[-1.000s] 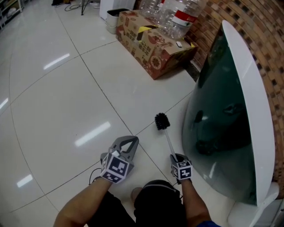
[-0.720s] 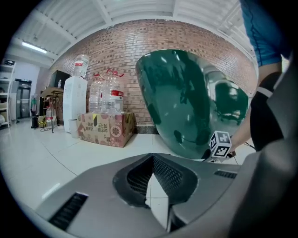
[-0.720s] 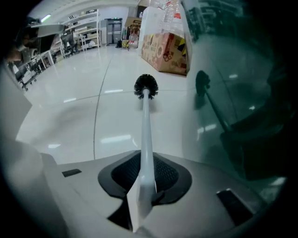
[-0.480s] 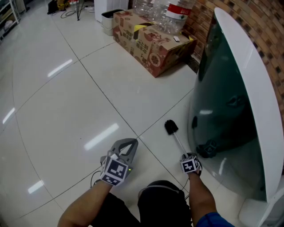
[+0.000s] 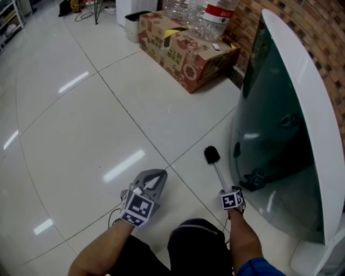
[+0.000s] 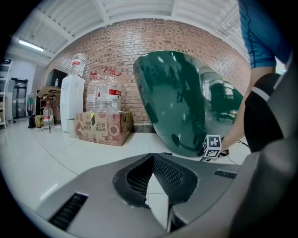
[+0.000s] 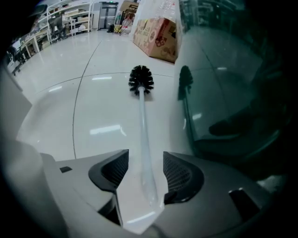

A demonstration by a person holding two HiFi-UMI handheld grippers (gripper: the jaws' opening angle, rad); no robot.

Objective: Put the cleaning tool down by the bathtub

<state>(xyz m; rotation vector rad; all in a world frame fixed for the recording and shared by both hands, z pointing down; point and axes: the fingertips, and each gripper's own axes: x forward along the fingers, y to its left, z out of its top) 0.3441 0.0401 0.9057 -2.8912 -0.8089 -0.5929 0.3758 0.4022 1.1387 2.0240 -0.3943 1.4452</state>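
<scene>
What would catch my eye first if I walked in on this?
A big dark-green bathtub with a white rim stands tipped on its side by the brick wall, at right. Beside it on the glossy white floor lies a black-headed brush, its clear handle between the jaws of the right hand-held gripper, which have just been opening and stand clear of it. Farther back sits a printed cardboard box.

Probably a storeroom or workshop hall: brick wall (image 5: 323, 32), shelving (image 7: 60, 23), cardboard box (image 5: 183, 51), water jugs (image 5: 215, 16).

The right claw (image 7: 142, 173) has lowered the brush (image 5: 213, 156) to the floor (image 5: 81, 118) and just opened, the handle (image 7: 142, 135) loose between its jaws.
</scene>
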